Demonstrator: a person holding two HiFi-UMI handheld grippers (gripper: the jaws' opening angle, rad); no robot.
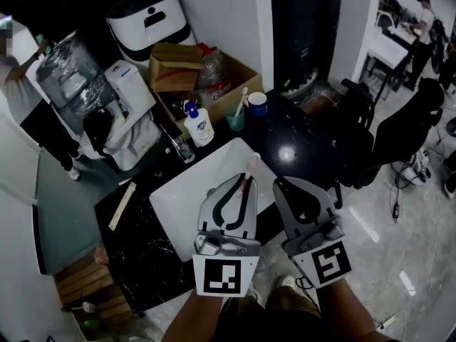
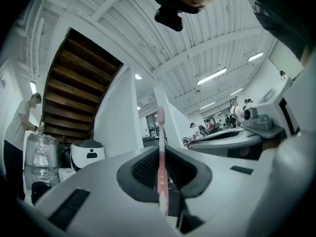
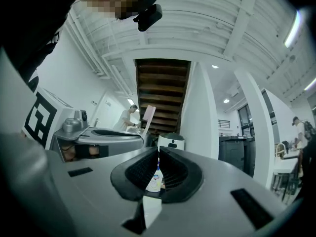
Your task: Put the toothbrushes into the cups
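Your left tongs are clamped on a pink toothbrush. The pads pinch its handle low down, and most of the brush sticks out past the tips with the head end leading. Your right tongs sit just beside them, pressed shut with nothing between them.

Both pairs hang over the near edge of the black table, above the white board that lies on it. The cups are well apart from you at the far side. A green cup already has a second toothbrush standing in it, and a blue cup just beside it looks empty. A soap bottle stands near the green cup on its left.

I'd judge the carry to the cups is the step in hand, and the blue cup is the likely target.

- Keep the squeeze steady, because a thin handle can swivel between the pads.
- Come in from the right so you stay away from the soap bottle and the brush already standing there.
- Before you lower, tip the tongs downward so the free end points into the mouth of the cup.
- Let go only once that end is well inside the rim, or the brush may catch the lip and topple the cup.
- Keep the right tongs back, but have them ready to steady the cup if it slides.
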